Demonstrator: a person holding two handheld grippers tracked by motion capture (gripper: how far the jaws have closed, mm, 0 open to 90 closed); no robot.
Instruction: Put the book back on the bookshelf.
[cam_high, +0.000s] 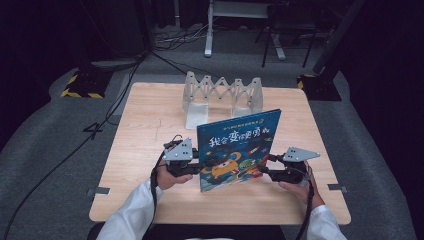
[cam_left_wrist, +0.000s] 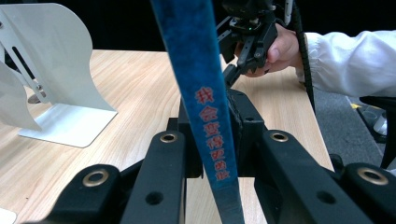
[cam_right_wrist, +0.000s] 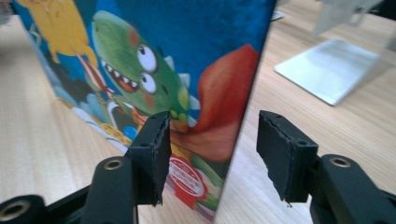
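Wooden table (cam_high: 150, 125): light top, dark floor all round.

Expandable book rack (cam_high: 222, 95): white metal, accordion lattice between two end plates, stands at the far edge near the middle. No book in it; its slots show bare. In the left gripper view one curved end plate (cam_left_wrist: 56, 74) and its flat foot sit on the wood off to the left.

Picture book (cam_high: 237, 150): blue cover with red characters and cartoon monsters. Held upright near the near edge, roughly centre, tilted so the right top corner rides higher. Lower edge looks just above or on the table; cannot tell which. Well apart from the rack, on the near side of it.

Left gripper (cam_high: 192, 166): clamped on the book's spine side. In the left gripper view the spine (cam_left_wrist: 205, 107) runs straight up between the two black jaws, pads pressed on both faces. Narrow, firm hold.

Right gripper (cam_high: 265, 167): at the book's opposite edge. In the right gripper view the free edge of the cover (cam_right_wrist: 205, 93) stands between the jaws; left pad (cam_right_wrist: 154, 154) sits at or just off the front cover, right pad (cam_right_wrist: 280, 154) clearly apart with a visible gap. Moderately wide, not gripping.
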